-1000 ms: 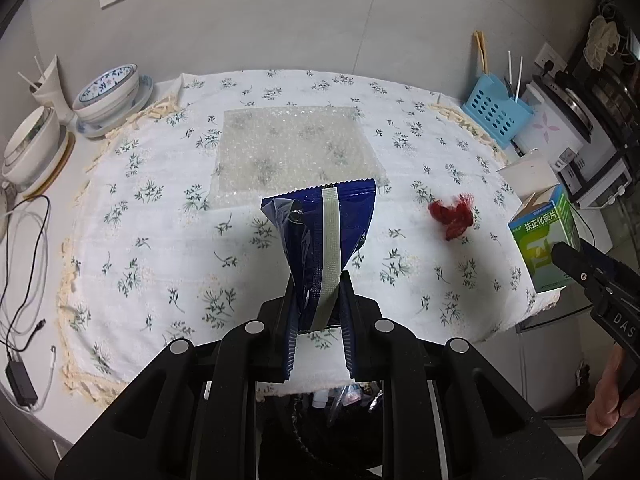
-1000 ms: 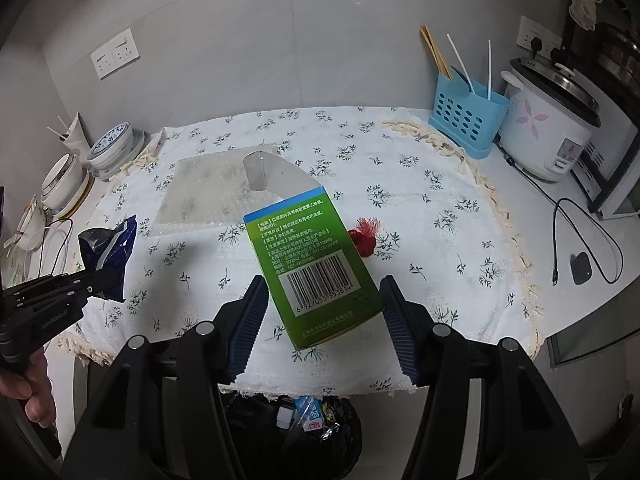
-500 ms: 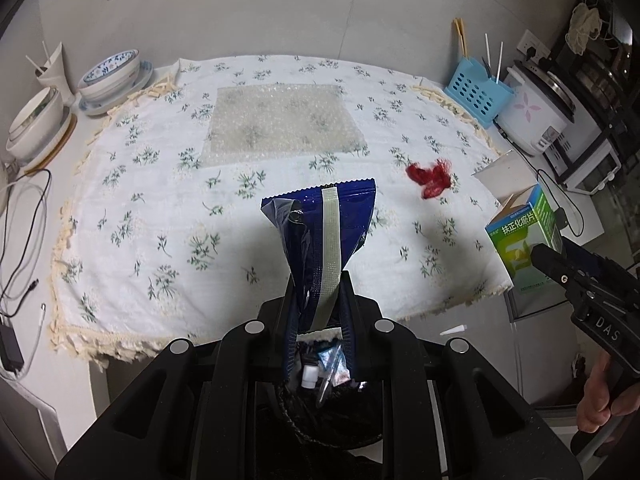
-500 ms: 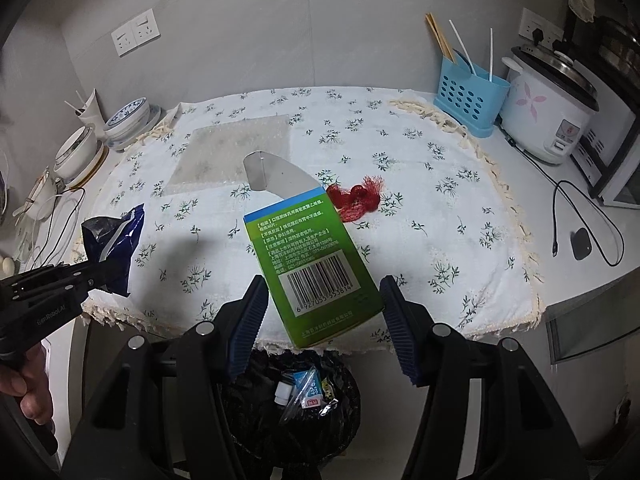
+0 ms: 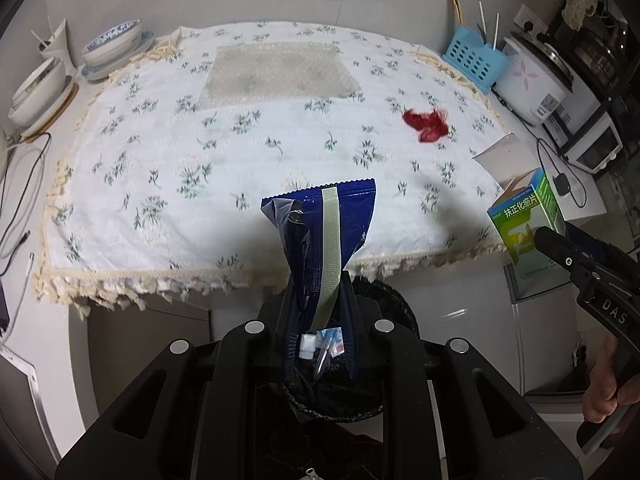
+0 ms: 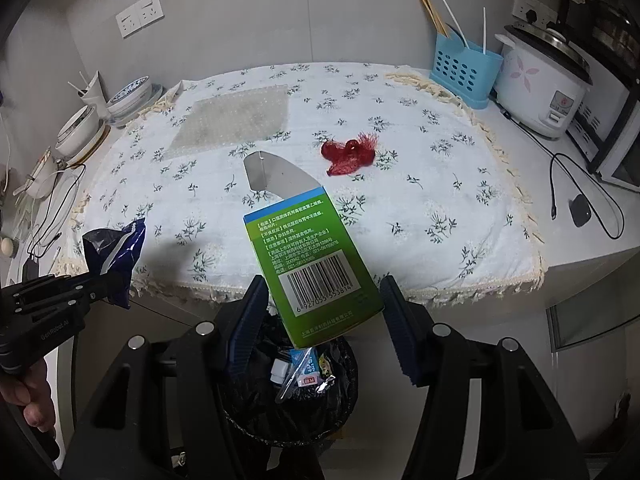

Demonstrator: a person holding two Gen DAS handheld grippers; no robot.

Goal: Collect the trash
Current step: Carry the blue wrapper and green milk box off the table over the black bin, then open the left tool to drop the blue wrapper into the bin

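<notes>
My left gripper (image 5: pixel 318 300) is shut on a dark blue snack wrapper (image 5: pixel 320 236) that stands up between its fingers, above a black-lined trash bin (image 5: pixel 384 308) below the table edge. My right gripper (image 6: pixel 322 300) is shut on a green medicine box (image 6: pixel 312 260) with its top flap open, held over the same bin (image 6: pixel 296 396), which holds several small scraps. A red mesh scrap (image 6: pixel 350 154) and a sheet of bubble wrap (image 6: pixel 236 120) lie on the floral tablecloth (image 6: pixel 440 200). Each view shows the other gripper from the side, with the wrapper (image 6: pixel 116 256) or box (image 5: pixel 528 220) in it.
Stacked bowls (image 5: pixel 116 46) and a cup sit at the table's back left, cables (image 5: pixel 20 208) at the left edge. A blue utensil caddy (image 6: pixel 464 72), a rice cooker (image 6: pixel 544 84) and a small oven stand at the right. A person's hand (image 5: pixel 608 388) holds the right gripper's handle.
Both grippers have drawn back from the table and sunk, so the table edge and the trash bin have come into view beneath the wrapper and the box. Both grips are unchanged.
</notes>
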